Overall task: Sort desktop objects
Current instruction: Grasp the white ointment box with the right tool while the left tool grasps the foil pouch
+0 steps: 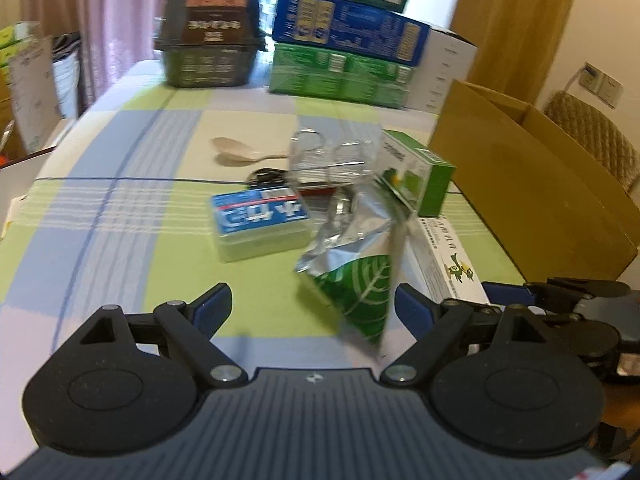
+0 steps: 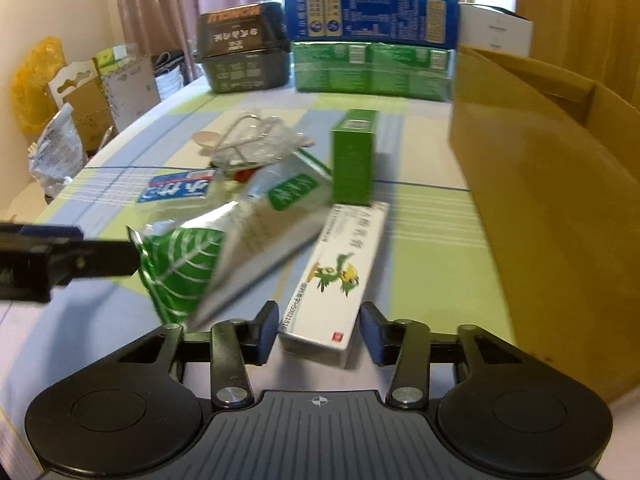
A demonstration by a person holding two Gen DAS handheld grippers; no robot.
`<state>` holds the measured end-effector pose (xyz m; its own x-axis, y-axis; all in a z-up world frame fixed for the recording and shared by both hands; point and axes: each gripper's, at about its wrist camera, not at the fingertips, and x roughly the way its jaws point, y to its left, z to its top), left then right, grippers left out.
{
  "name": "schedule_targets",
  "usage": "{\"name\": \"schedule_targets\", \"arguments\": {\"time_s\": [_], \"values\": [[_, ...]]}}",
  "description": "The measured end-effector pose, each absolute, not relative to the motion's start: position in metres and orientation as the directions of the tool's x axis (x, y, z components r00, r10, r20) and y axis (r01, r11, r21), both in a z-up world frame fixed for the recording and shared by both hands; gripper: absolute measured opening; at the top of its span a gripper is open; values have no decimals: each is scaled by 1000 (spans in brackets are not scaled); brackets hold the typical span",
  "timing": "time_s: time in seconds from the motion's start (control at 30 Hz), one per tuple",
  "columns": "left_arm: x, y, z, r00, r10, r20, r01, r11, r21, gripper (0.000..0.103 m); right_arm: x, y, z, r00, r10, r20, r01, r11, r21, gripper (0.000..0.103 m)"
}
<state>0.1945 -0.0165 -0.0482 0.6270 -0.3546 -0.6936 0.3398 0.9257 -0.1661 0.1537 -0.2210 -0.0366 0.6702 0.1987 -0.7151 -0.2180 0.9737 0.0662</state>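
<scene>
Right wrist view alone shows the long white carton with a green cartoon figure (image 2: 334,276) lying flat between the spread fingers of the right gripper (image 2: 319,332); left view shows only its edge. Crinkled silver foil pouch with green leaf print (image 1: 360,264) lies tilted on the checked tablecloth (image 1: 120,208), between the wide-open fingers of the left gripper (image 1: 313,308), untouched.
</scene>
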Motion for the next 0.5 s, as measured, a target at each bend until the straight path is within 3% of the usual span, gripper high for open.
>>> {"name": "schedule_targets", "arguments": {"time_s": [0.3,0.4,0.5], "values": [[237,-59,-68,530,-367,-765,463,880,-101,85,139,-244,-34,678,181,-713,-223,974,35,36],[244,-67,-75,494,-360,-791,485,870,-93,80,139,-246,-35,679,188,-709,-224,974,44,36],[243,-70,-78,486,-344,-803,493,867,-73,67,139,-247,-35,680,191,-708,-225,973,46,36]]}}
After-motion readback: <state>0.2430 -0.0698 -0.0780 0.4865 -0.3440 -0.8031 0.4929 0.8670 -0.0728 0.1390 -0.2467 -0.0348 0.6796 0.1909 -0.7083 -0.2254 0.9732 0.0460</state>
